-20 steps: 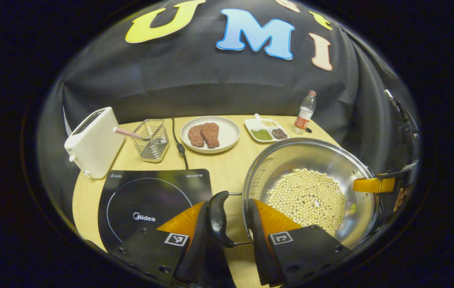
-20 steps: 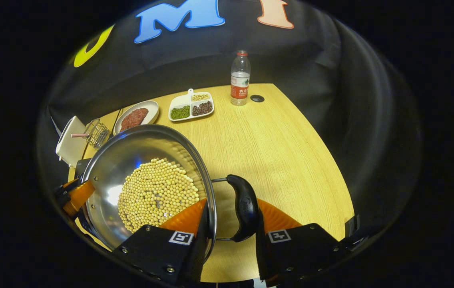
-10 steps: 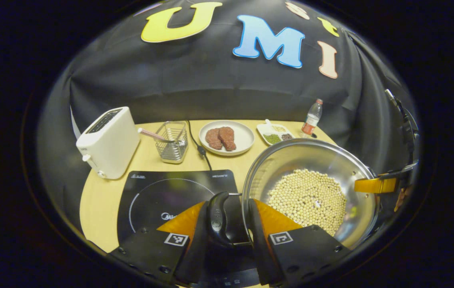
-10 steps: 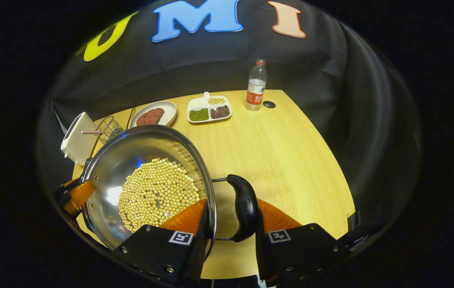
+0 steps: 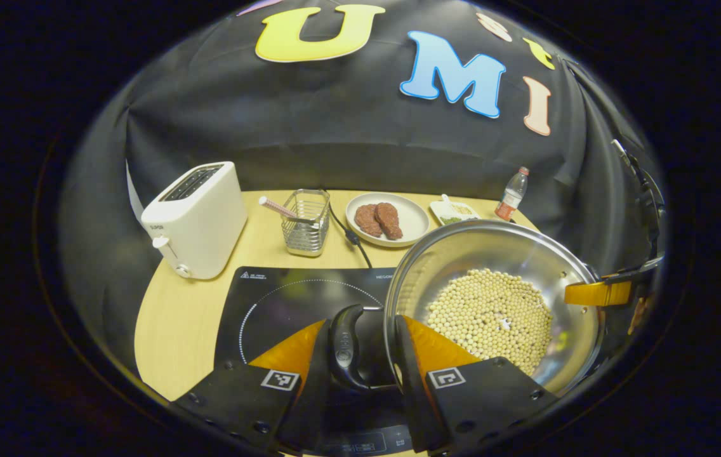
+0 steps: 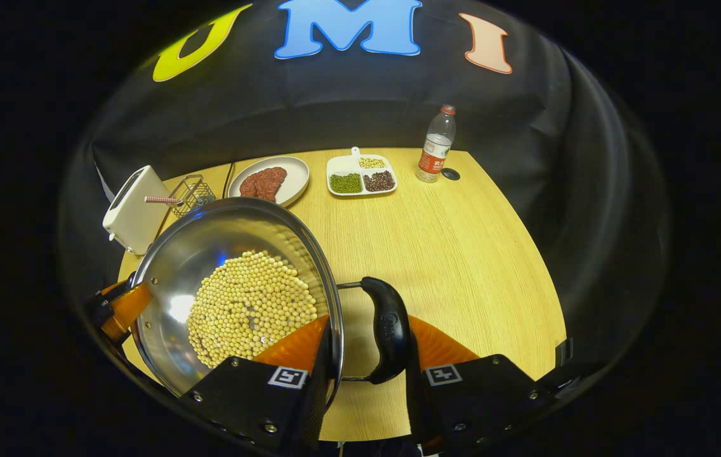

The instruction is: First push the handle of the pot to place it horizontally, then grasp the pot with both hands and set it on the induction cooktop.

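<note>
A steel pot [image 5: 494,254] holding pale beans [image 5: 490,314] hangs above the table, gripped at both sides. My left gripper [image 5: 360,355] is shut on its black left handle [image 5: 346,343], one finger outside the handle and the other inside the rim. Beneath that handle lies the black induction cooktop [image 5: 284,298]. My right gripper [image 6: 363,346] is shut the same way on the black right handle [image 6: 389,330] of the pot [image 6: 208,241]. Each view shows the other gripper at the far rim: the right gripper [image 5: 595,293] and the left gripper [image 6: 122,308].
A white toaster [image 5: 195,219], a wire basket [image 5: 306,222], a plate of meat [image 5: 386,219] and the cooktop's cord [image 5: 351,238] stand behind the cooktop. A divided dish [image 6: 360,174] and a bottle [image 6: 435,145] are at the back of the wooden table [image 6: 449,254].
Both grippers have carried the pot to the left. The cooktop now lies under the left handle and part of the pot. Both grips are unchanged.
</note>
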`<state>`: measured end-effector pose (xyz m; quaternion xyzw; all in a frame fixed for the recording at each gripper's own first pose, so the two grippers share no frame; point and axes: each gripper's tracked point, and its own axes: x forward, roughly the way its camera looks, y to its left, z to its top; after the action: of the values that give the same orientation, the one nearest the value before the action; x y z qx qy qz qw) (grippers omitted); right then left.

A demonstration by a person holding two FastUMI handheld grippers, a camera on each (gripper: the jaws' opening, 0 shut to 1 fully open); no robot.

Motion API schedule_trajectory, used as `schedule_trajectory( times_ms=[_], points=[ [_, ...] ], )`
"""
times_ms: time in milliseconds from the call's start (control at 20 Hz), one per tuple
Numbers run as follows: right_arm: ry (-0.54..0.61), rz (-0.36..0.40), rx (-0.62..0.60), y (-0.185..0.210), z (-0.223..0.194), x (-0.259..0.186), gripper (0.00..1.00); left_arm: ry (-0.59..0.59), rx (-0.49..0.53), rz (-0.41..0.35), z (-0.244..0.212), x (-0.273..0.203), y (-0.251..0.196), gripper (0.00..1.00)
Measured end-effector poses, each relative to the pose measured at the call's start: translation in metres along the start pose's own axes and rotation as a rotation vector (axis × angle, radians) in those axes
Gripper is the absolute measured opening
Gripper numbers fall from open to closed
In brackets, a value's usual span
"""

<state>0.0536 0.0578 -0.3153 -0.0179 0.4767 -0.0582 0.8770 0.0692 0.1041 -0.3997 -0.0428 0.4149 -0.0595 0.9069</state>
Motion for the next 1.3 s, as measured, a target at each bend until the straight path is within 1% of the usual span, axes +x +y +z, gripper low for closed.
schedule_trajectory(
  times_ms=[200, 750, 1300],
  points=[
    [0.006, 0.011, -0.012, 0.008, 0.001, 0.001, 0.53, -0.001, -0.006, 0.012, 0.001, -0.002, 0.022, 0.56],
    [0.028, 0.048, -0.022, 0.002, 0.0, 0.009, 0.53, 0.013, -0.007, 0.045, 0.002, -0.004, 0.08, 0.56],
    [0.061, 0.097, -0.02, -0.001, -0.001, 0.016, 0.53, 0.029, -0.01, 0.097, 0.004, -0.005, 0.131, 0.56]
  ],
)
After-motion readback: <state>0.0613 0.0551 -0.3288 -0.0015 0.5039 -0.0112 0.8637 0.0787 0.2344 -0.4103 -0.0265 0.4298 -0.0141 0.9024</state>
